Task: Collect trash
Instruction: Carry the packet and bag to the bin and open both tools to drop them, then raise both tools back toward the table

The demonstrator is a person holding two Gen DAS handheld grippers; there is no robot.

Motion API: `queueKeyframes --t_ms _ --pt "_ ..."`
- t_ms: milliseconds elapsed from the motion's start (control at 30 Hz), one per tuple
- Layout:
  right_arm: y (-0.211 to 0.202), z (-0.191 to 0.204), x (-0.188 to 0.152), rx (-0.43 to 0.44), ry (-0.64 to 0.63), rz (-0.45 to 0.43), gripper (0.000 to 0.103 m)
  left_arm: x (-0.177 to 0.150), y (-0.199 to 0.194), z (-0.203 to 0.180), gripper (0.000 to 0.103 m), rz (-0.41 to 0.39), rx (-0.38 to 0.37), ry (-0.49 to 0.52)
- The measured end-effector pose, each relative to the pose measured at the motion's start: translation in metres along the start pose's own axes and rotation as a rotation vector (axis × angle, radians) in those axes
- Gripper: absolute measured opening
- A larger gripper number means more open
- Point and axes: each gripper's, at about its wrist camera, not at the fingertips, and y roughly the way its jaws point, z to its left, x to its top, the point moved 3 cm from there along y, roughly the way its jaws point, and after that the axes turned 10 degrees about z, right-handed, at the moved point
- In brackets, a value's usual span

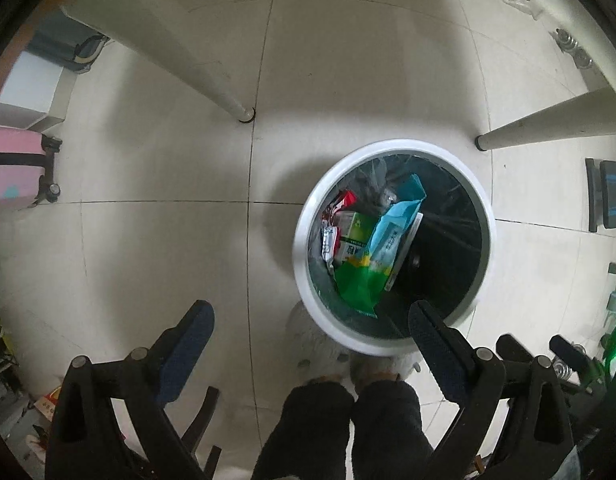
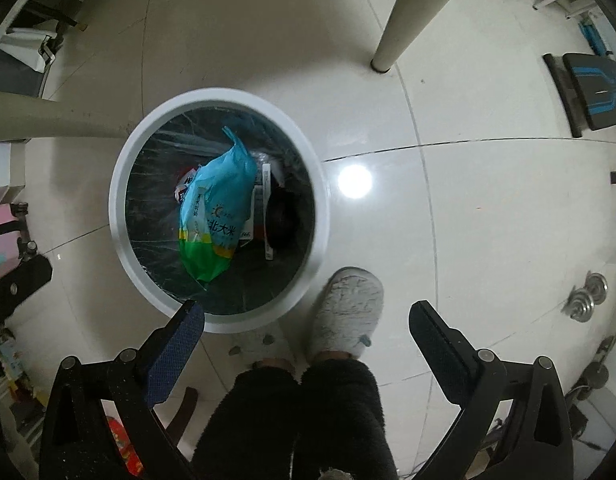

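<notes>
Left gripper [image 1: 312, 322] jaws spread wide, empty; right gripper [image 2: 306, 320] likewise, above trash bin [image 2: 119, 184].

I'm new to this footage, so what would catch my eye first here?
The round white trash bin with a black liner on the pale tiled floor, a bright blue-and-green rice bag lying on top inside. Both open tools hover above it, empty: the left tool, the right tool. A grey fluffy slipper stands beside the bin.
</notes>
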Motion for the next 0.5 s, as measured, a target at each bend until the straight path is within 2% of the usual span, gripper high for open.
queueKeyframes --t_ms 300,500 --pt "-0.054 0.004 -0.023 -0.027 -0.024 -0.047 0.103 -0.019 -0.032 -0.001 0.099 -0.018 -0.001 0.012" --pt "-0.105 0.004 -0.046 -0.034 -0.031 -0.065 0.103 -0.038 -0.075 -0.007 0.099 -0.019 -0.017 0.033"
